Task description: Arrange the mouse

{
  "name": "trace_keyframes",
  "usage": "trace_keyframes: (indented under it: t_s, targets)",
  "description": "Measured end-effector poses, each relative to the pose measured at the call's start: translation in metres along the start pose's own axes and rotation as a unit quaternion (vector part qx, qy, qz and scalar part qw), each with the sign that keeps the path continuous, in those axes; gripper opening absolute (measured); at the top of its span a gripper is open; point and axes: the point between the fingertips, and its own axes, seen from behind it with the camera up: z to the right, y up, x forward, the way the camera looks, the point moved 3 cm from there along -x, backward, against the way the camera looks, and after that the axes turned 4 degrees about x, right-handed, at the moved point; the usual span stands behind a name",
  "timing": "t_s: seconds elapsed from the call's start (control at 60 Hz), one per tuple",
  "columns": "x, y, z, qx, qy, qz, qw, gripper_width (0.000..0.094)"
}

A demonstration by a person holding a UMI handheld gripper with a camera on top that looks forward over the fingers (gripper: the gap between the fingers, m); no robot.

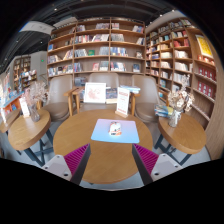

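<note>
Mouse (115, 128) rests on a pale blue mat (103, 133) at twelve o'clock on the round wooden table (75, 148), well beyond the gripper (111, 160), whose fingers stand apart and empty, likely lining up an approach.

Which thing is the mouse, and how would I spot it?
Find the round wooden table just ahead of the open gripper, in front of the tall bookshelves. A pale blue square mat lies on it. The small light-coloured computer mouse is the only thing sitting on that mat.
</note>
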Motion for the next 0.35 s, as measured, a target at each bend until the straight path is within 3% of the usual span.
trace_keyframes:
  t_s: [0.35]
  targets:
    - [-0.039, -0.018, -0.015, -0.011, 0.026, 0.019, 0.999, 0.0860]
